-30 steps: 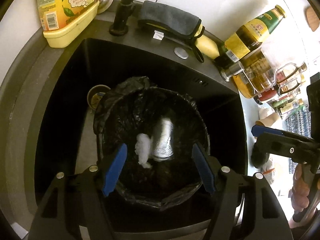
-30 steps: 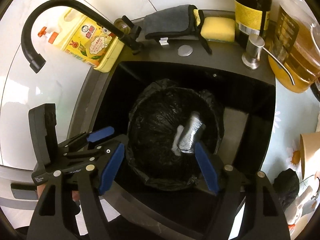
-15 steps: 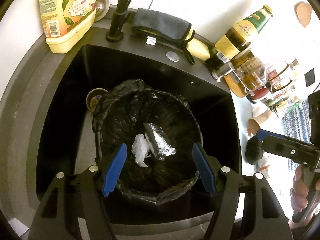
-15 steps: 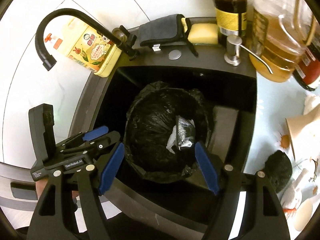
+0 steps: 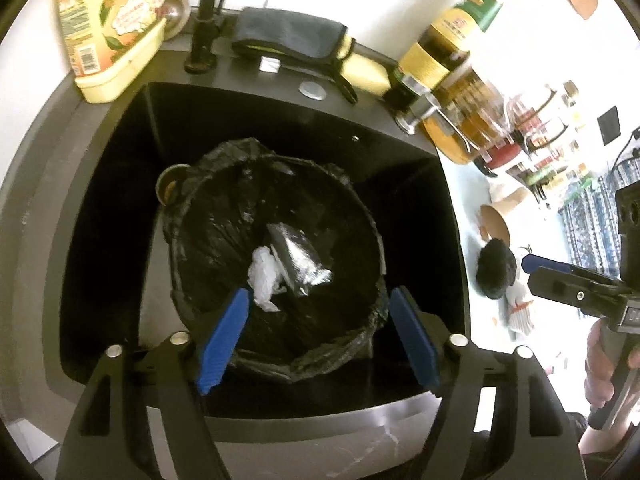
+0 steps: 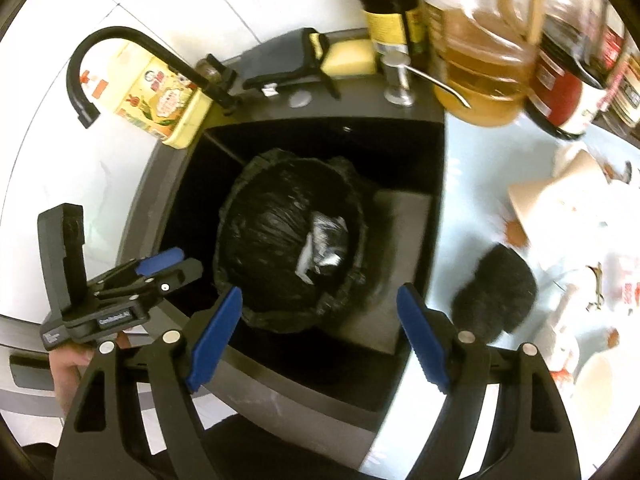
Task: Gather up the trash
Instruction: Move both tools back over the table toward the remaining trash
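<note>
Jaws of the left gripper point(image 5: 318, 340) and right gripper point(image 6: 318, 338) have just been opening, nothing between them. Below, crumpled tissue point(image 5: 264, 278) and foil wrapper point(image 5: 300, 258) lie inside the bin bag point(image 5: 224, 208). Beyond, counter litter point(image 6: 494, 292) risks being knocked into bottles point(image 6: 480, 64) by a careless reach.

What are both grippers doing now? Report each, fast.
Left gripper: jaws open, just widened, holding nothing, above the bin in the sink.
Right gripper: jaws open, just widened, holding nothing.
</note>
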### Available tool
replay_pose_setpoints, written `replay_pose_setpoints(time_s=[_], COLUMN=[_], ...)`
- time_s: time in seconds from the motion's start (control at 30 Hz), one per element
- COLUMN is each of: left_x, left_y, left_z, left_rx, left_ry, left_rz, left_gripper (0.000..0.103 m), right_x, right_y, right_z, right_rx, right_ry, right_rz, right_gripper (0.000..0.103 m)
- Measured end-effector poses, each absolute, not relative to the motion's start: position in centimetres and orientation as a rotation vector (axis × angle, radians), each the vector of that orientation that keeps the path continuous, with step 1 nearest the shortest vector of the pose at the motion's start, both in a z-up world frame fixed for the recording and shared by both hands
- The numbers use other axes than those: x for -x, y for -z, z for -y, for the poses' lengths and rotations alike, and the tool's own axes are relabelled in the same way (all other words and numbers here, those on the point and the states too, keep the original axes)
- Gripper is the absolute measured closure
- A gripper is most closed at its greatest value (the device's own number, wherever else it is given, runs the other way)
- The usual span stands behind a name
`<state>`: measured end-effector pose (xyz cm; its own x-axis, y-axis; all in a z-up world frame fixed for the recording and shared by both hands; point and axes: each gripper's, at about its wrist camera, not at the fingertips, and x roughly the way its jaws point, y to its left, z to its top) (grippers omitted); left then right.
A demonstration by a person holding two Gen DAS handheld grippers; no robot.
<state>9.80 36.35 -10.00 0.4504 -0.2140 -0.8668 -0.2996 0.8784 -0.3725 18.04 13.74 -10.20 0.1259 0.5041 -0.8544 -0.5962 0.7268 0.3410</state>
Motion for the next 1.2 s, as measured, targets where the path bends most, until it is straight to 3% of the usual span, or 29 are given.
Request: replay_pose_setpoints(time_s=[0.1, 0.3, 0.33, 0.37, 0.8, 1.1, 1.2], left_x=[-10.3, -11.7, -11.9, -12.1, -14.5, -16.0, -16.4], left_y=[10.2, 10.2, 10.1, 10.0, 9.1, 8.5, 8.5], left_z=[-35.2, -32.1, -31.4, -30.9, -22.1, -17.0, -15.4], left_rx=[0.516, 0.499, 0.495, 0.493, 0.438, 0.406, 0.397], left_ry=[-0.039, -0.008, -0.004, -0.002, -0.019, -0.086, -0.1], left_rz=[-1.13, -1.143, -1.144, -1.144, -1.171, -1.183, -1.186], left_gripper=[0.03, 0.03, 0.028, 0.028, 0.021, 0.007, 0.007], right_x=[-18.4, -19.6, -19.8, -20.0, -22.8, -24.3, -24.7], right_y=[10.1, 9.6, 9.5, 9.5, 9.0, 10.8, 11.8], right_z=[-11.9, -7.3, -6.1, -5.4, 6.7, 13.0, 14.3], right_rx=[0.095, 0.085, 0.083, 0.079, 0.087, 0.119, 0.13], right_ry=[-0.782, -0.728, -0.716, -0.708, -0.625, -0.603, -0.613], right_rz=[-1.194, -1.182, -1.18, -1.176, -1.142, -1.156, -1.176], right_gripper=[0.017, 0.015, 0.006, 0.005, 0.005, 0.005, 0.005])
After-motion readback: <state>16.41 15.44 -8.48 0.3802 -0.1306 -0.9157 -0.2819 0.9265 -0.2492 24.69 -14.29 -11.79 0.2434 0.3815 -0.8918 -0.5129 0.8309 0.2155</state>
